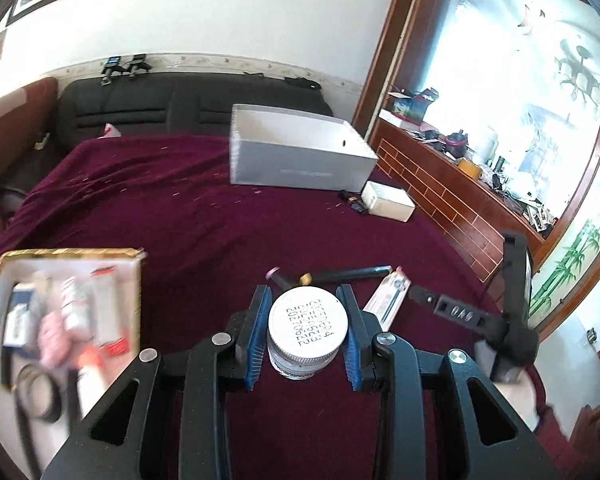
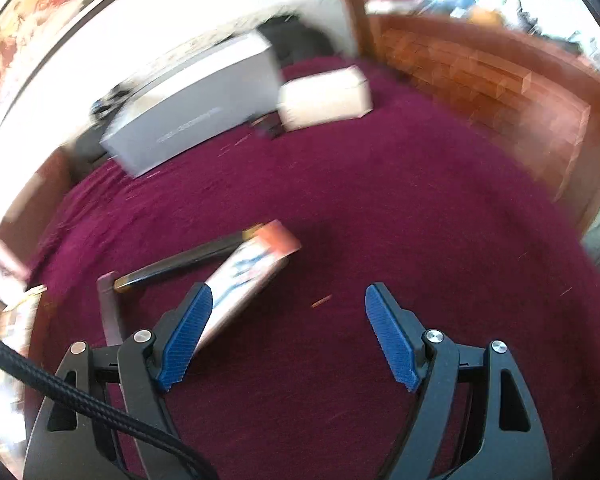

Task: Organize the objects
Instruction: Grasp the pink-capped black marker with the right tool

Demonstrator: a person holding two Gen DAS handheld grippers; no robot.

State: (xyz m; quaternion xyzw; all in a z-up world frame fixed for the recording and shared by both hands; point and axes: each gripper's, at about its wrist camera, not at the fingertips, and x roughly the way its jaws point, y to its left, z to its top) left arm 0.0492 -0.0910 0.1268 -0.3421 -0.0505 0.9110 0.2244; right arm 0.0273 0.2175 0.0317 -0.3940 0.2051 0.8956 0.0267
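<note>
White round screw-lid jar (image 1: 307,326) clamped in left claw (image 1: 307,334); carry level to gold-rimmed box (image 1: 72,254), left. Right claw (image 2: 288,336) gapes empty.

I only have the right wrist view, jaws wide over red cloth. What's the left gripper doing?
Observer: The left gripper is clamped on a small white jar, bottom toward the camera.
Operator: Anything to put it in?
Observer: A gold-rimmed box of mixed items sits at its left.
Operator: Is that grey box open?
Observer: Yes, open-topped; what's inside is hidden from here.
Operator: Does the left view show my right gripper?
Observer: Yes, at its right edge, beside the flat packet.
</note>
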